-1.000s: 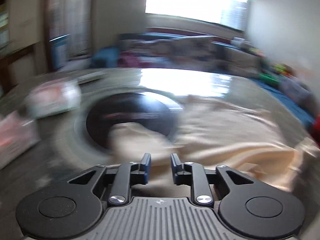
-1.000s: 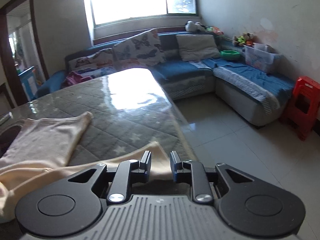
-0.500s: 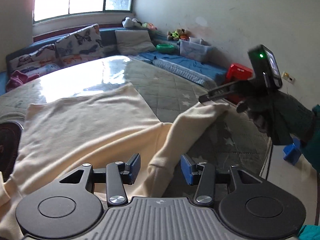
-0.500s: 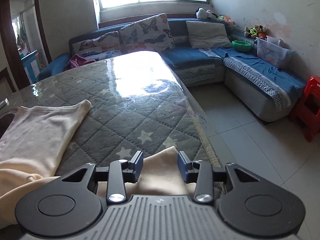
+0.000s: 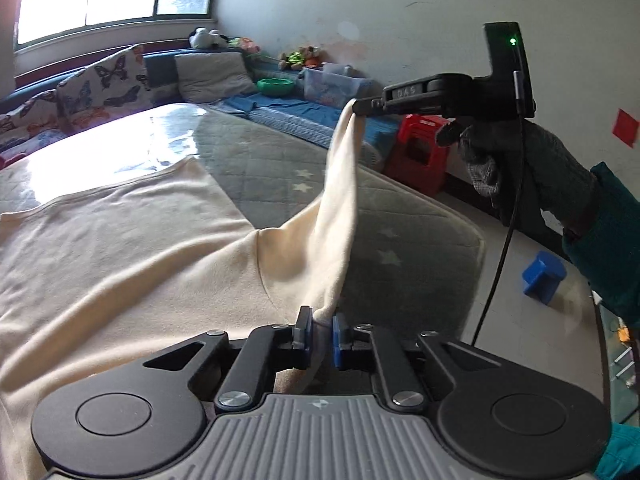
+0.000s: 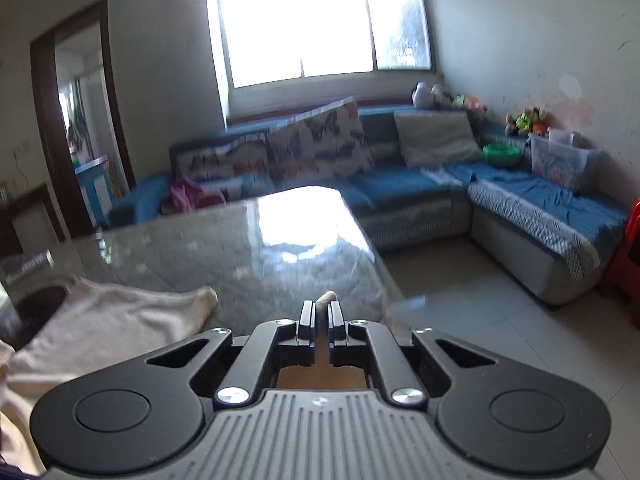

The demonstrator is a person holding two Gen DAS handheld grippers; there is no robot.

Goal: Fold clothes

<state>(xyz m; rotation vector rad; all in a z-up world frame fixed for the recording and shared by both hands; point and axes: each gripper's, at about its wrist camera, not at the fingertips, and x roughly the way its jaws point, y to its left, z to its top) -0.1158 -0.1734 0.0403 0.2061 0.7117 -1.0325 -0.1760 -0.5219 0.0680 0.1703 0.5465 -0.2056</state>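
Cream garment (image 5: 120, 248): most of it lies spread flat on the quilted grey table cover (image 5: 276, 172), while its sleeve (image 5: 336, 216) rises taut off the cloth. It looks light, soft and limp, draping wherever it is unsupported, so I judge it handles best pinched at ends and seams rather than mid-panel. The left gripper (image 5: 319, 334) has its blue-padded jaws closed on the sleeve near the shoulder seam. To the right, the right gripper (image 5: 362, 107), held by a gloved hand (image 5: 516, 164), is clamped on the sleeve's cuff, lifted well above the table; its own view shows a tip of cloth (image 6: 326, 298) poking between closed jaws. Half a second earlier both pairs of jaws stood apart around the fabric and the cuff lay low near the table; now both are clamped and the sleeve is raised.
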